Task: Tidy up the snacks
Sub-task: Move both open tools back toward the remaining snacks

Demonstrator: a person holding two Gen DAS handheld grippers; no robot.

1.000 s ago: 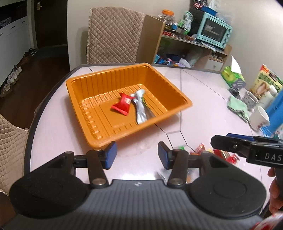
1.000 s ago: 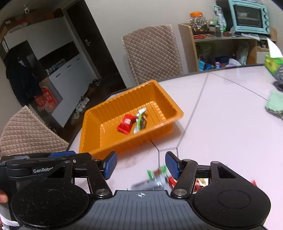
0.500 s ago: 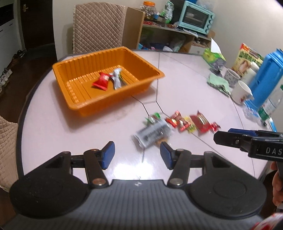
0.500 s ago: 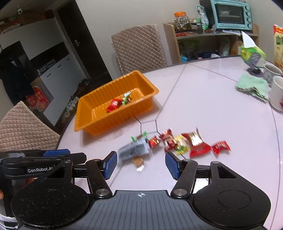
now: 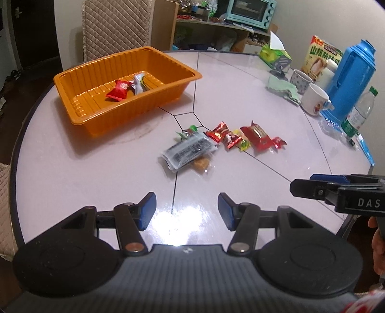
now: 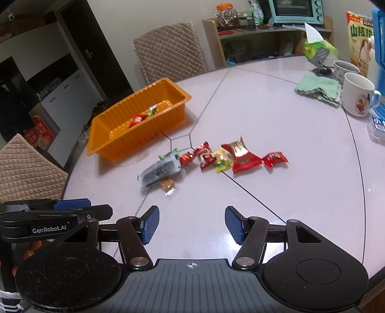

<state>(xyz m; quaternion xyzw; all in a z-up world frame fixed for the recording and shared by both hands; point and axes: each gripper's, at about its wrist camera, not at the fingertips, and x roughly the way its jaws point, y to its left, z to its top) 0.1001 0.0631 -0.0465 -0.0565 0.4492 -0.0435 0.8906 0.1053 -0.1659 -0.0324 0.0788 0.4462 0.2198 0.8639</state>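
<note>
An orange tray sits at the table's far left and holds a red packet and a silver wrapper. Several loose snacks lie in a row mid-table: a grey-black packet, a small brown one, red candies, a yellow-green one, a large red packet and a small red one. My left gripper hangs open near the front edge, short of the snacks, nothing between its fingers. My right gripper is open and empty too.
At the far right stand two mugs, a blue thermos, a water bottle, a green cloth, a tissue box and a snack box. Quilted chairs stand around the table; a shelf with a toaster oven is behind.
Both grippers have drawn back from the orange tray toward the table's near edge, so the row of loose snacks has come into full view. Both stay open and empty.
</note>
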